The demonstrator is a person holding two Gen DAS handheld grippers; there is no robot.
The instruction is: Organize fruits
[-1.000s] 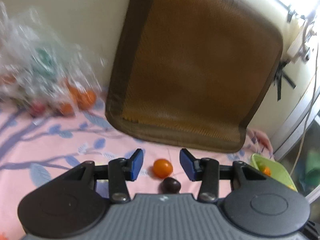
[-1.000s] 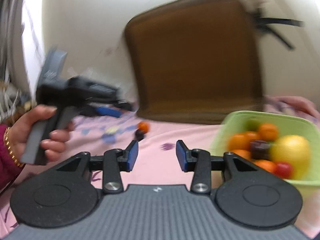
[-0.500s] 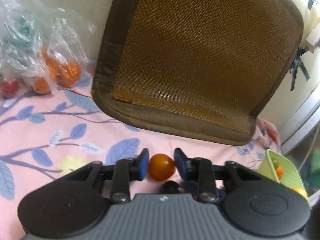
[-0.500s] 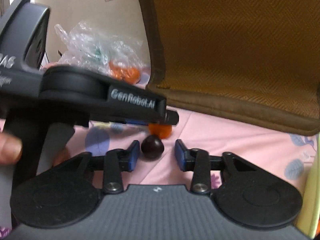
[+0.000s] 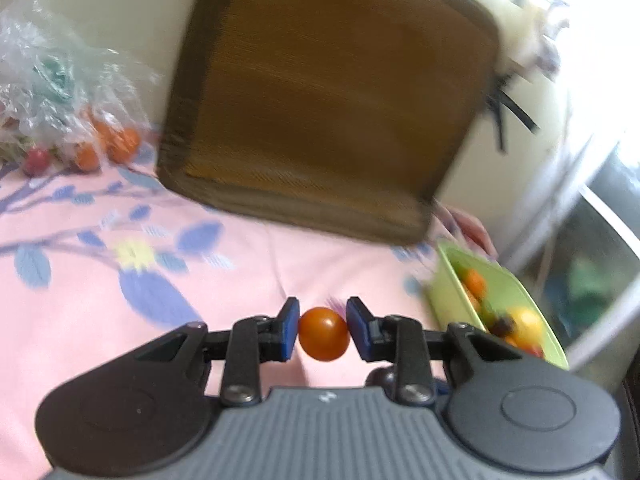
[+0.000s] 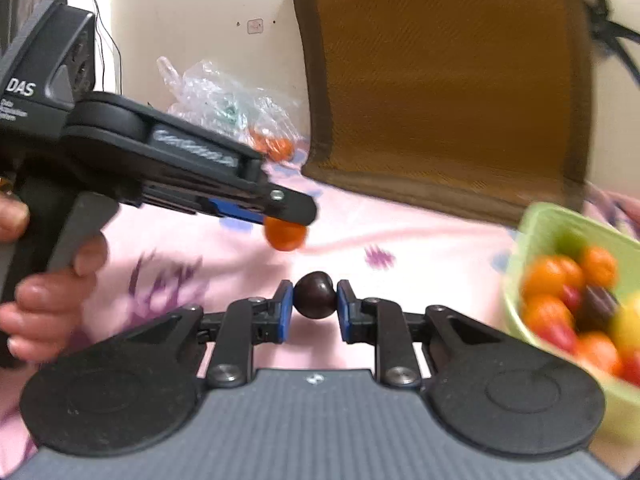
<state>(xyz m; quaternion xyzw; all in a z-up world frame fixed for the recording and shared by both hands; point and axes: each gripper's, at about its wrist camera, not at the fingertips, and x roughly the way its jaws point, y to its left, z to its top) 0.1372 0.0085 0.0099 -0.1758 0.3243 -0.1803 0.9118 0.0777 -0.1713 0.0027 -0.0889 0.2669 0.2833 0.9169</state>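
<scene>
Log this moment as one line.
left gripper: holds orange tomato | right gripper: holds dark fruit | green bowl: partly filled

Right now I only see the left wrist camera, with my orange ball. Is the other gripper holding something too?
Observer: Yes. The right gripper is shut on a dark round fruit.
Operator: Where is my orange fruit from over there?
Observer: The orange fruit hangs under the left gripper, up and left of the dark one, not touching it.
Operator: Who holds my gripper?
Observer: A hand wraps its handle, at the left edge.
</scene>
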